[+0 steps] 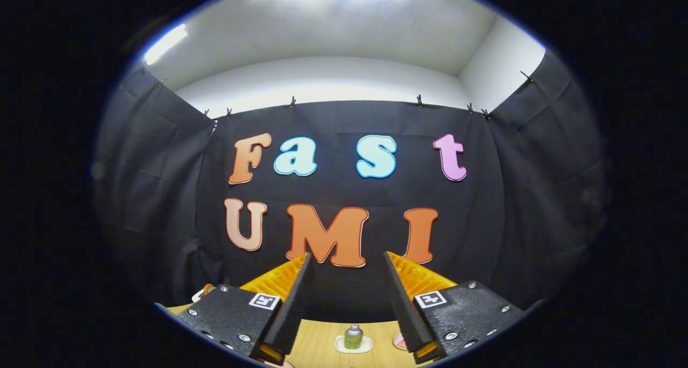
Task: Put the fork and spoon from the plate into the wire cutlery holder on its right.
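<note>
Between the gripper's (346,266) spread, empty fingers, far ahead on the wooden table (322,346), a small bottle (353,337) stands upright on a white coaster (353,346). Just right of it lies a plate's pink rim (399,342), its contents hidden.

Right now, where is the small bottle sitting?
In the gripper view, the small bottle stands upright on a white coaster on the wooden table, between and beyond the open fingers of the hand-held gripper.

The table (322,346) looks like pale, smooth wood grain. On it, between the parted fingers of the gripper (346,260), a small jar (353,337) with a shiny metallic lid; behind, matt black cloth.
</note>
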`<action>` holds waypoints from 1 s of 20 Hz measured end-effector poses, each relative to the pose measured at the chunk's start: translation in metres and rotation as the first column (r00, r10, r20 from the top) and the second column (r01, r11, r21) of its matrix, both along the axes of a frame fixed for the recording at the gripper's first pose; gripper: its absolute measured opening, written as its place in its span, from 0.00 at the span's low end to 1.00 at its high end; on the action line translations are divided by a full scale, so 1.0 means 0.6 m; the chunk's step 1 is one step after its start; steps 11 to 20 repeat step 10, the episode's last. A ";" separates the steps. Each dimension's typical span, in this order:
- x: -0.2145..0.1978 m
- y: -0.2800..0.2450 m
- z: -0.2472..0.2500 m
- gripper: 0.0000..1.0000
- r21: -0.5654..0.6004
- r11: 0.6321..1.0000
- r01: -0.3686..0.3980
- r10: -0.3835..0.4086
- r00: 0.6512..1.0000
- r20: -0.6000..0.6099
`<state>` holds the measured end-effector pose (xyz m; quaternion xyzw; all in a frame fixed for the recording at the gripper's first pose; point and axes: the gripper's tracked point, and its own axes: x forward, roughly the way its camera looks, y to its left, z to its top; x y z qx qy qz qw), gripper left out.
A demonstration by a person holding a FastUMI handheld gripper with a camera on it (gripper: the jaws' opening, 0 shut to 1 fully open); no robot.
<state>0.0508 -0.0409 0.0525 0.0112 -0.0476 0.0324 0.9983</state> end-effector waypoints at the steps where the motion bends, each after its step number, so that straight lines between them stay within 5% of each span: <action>1: -0.002 0.002 0.003 0.81 -0.005 1.000 0.001 -0.001 1.000 0.008; 4: -0.006 0.012 0.007 0.93 -0.011 1.000 0.004 -0.004 1.000 0.026; 20: -0.008 0.028 0.006 0.95 -0.025 1.000 -0.004 0.006 0.998 0.060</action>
